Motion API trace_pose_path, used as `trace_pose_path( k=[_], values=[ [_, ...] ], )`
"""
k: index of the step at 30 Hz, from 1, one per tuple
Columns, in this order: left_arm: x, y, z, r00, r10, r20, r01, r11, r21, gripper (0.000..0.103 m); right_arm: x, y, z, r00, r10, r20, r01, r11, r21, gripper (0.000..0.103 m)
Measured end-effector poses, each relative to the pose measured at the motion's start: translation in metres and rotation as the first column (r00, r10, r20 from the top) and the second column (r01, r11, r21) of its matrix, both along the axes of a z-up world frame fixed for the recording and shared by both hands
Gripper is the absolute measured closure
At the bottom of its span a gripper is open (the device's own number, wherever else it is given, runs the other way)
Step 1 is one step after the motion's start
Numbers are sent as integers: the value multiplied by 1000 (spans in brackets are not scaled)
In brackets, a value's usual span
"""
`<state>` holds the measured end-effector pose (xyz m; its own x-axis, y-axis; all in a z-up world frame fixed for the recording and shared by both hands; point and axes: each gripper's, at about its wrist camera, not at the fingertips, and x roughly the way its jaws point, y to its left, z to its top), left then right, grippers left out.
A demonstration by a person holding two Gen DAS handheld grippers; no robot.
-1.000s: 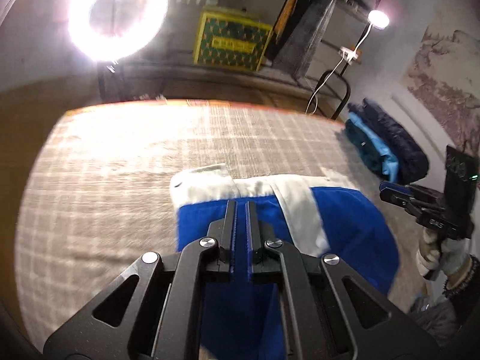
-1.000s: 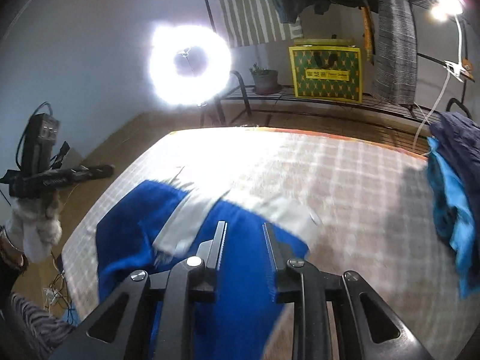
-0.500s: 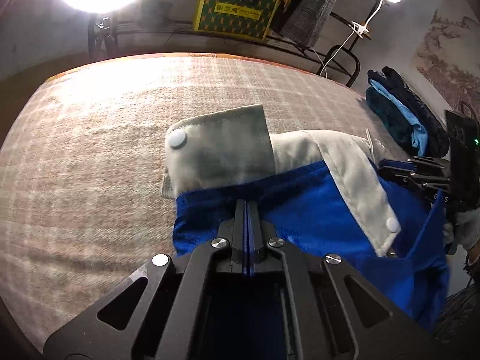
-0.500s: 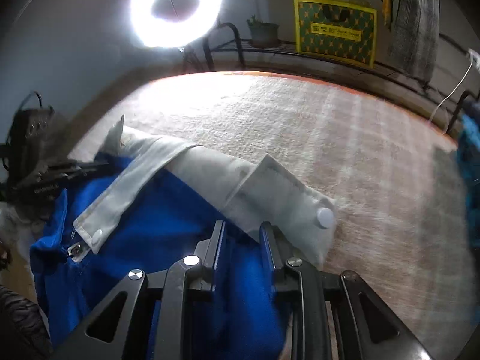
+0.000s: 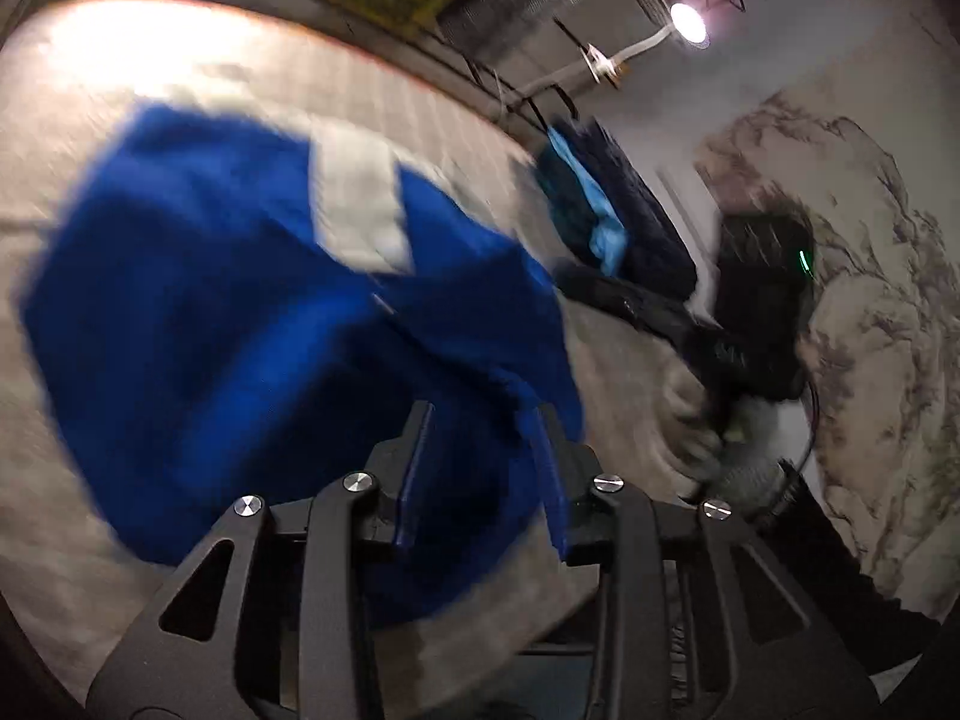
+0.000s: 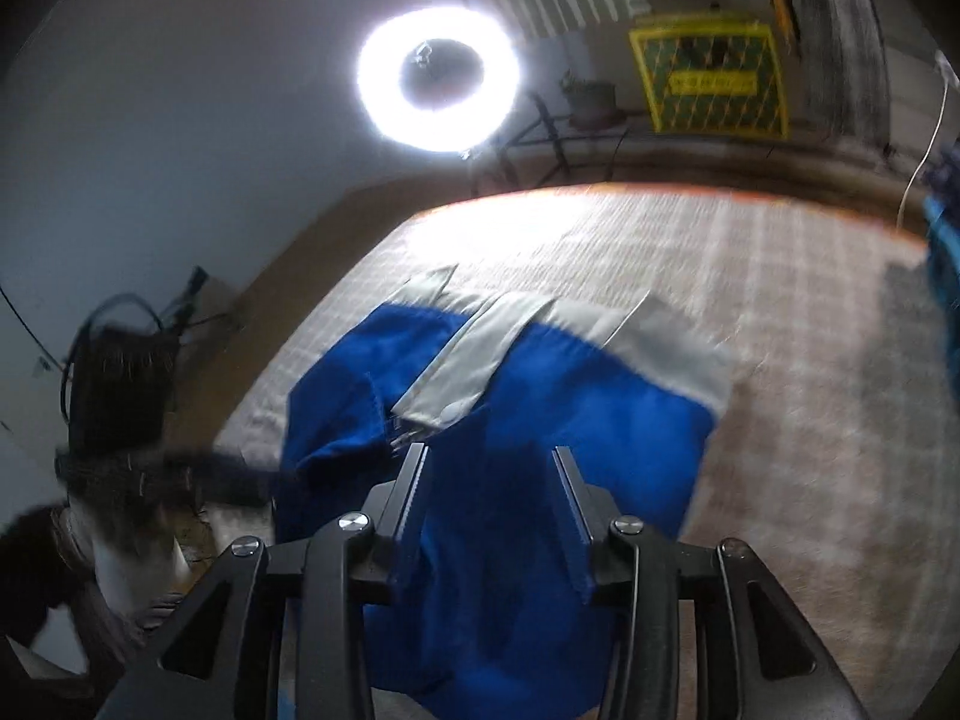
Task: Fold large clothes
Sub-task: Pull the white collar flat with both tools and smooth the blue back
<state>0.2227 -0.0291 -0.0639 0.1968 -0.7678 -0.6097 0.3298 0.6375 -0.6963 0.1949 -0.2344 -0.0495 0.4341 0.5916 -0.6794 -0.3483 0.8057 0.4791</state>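
Blue jacket (image 6: 600,420) (soft, light, floppy) lies folded on the bed (image 6: 780,312); both hand-held grippers, left (image 5: 483,420) and right (image 6: 489,462), are opening off it; regrip at hem corners.

- The room is dim, lit by two lamps.
- In the right wrist view a ring light (image 6: 438,79) glows at upper centre, blown out to white, with glare on the checked cloth (image 6: 750,300) below it.
- In the left wrist view a small lamp (image 5: 688,23) shines at upper right; a washed-out patch sits at upper left.
- Motion blur smears both views, most heavily the blue garment (image 5: 240,324) in the left one.
- Fisheye bending curves straight edges; the corners go black.
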Motion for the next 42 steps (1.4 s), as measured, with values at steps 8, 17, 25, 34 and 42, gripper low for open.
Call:
trace_pose_path(
  k=[8,17,25,34,42],
  values=[
    [-4,-46,-24,999,11,-36,-12,1000,-18,71,14,11,-32,991,57,-119,-38,988,152,68],
    [-28,-59,-22,993,-35,109,30,998,46,103,20,19,-50,983,45,-181,-7,979,206,103],
    [-36,-63,-25,989,-46,137,33,995,98,103,19,21,-52,985,-44,-165,53,997,52,103],
    [-54,-20,12,985,-49,163,33,994,101,102,-3,6,4,986,-162,41,166,976,-141,91],
    [-5,39,22,948,133,288,-199,956,215,100,-17,56,2,998,-32,61,40,990,-137,83]
  ],
)
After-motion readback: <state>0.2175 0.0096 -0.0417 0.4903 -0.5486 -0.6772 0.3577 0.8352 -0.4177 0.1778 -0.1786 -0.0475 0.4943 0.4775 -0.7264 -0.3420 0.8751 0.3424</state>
